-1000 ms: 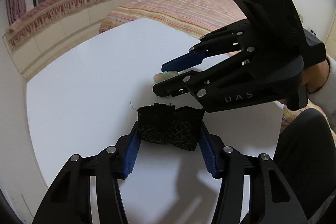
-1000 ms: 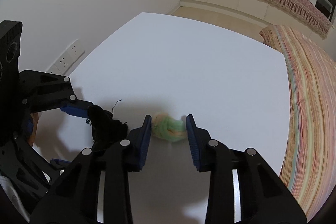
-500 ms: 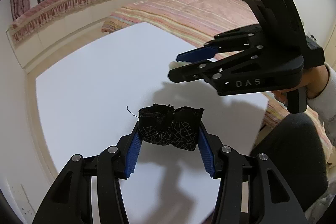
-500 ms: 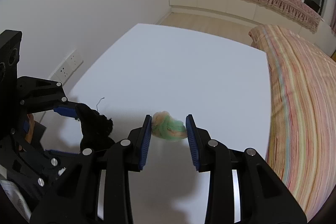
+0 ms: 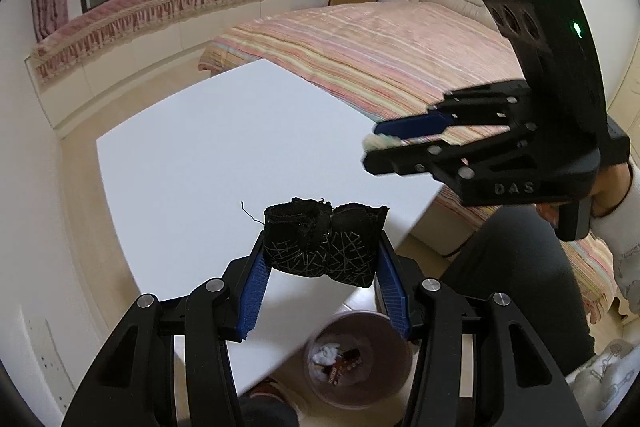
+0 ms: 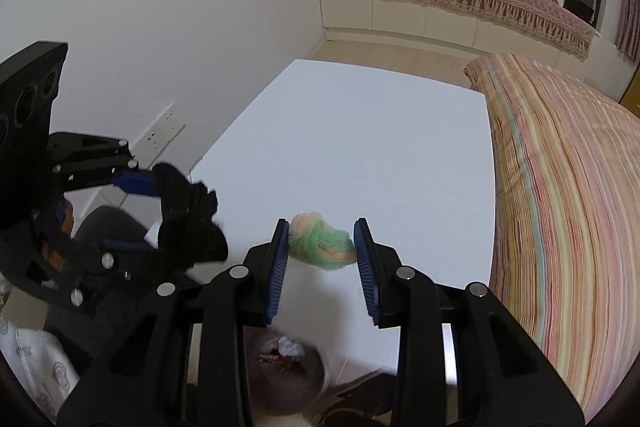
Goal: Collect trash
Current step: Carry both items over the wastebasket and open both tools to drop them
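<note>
My left gripper (image 5: pixel 320 259) is shut on a black patterned cloth wad (image 5: pixel 324 243) and holds it in the air above the near edge of the white table (image 5: pixel 224 155). My right gripper (image 6: pixel 322 247) is shut on a green and peach fuzzy wad (image 6: pixel 322 245), also held above the table's (image 6: pixel 360 131) near edge. The right gripper shows in the left wrist view (image 5: pixel 384 147), and the left gripper with its black wad shows in the right wrist view (image 6: pixel 184 211). A pink trash bin (image 5: pixel 356 359) with some litter stands on the floor below both grippers; it appears blurred in the right wrist view (image 6: pixel 280 367).
A striped bed (image 5: pixel 380 59) lies beyond the table's right side. A white wall with sockets (image 6: pixel 160 135) is on the left. The person's dark-trousered legs (image 5: pixel 520 287) are by the bin. A window seat with a pink fringed cover (image 5: pixel 160 7) runs along the far wall.
Both grippers have lifted their wads off the table and pulled back toward the near edge. The trash bin has come into view below them.
</note>
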`<state>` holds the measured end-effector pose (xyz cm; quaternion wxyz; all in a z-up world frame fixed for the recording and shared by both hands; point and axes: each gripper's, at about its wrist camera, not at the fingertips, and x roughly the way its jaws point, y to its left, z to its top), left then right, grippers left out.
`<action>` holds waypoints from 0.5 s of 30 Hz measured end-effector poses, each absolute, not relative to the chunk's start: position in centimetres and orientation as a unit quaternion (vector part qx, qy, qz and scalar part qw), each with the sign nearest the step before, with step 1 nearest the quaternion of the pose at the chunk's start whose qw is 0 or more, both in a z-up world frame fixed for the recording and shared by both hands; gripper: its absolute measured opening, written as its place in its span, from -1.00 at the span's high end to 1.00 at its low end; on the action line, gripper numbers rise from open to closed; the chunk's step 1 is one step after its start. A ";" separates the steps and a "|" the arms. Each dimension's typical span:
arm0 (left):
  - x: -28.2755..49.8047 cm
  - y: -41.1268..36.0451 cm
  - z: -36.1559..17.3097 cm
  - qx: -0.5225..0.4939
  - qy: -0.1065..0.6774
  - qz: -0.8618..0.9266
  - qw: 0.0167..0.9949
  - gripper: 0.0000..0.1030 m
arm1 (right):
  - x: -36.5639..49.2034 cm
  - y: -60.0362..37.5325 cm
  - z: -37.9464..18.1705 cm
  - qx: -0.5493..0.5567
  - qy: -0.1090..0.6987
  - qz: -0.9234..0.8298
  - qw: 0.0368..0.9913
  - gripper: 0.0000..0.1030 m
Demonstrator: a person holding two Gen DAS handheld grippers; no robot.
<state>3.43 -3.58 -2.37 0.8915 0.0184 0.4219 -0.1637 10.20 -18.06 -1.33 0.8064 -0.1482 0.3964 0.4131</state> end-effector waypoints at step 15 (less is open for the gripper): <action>-2.5 -5.1 -2.9 0.010 0.433 -0.171 0.885 0.03 | 0.0 -22.4 -2.3 -0.149 0.409 0.416 0.799 0.36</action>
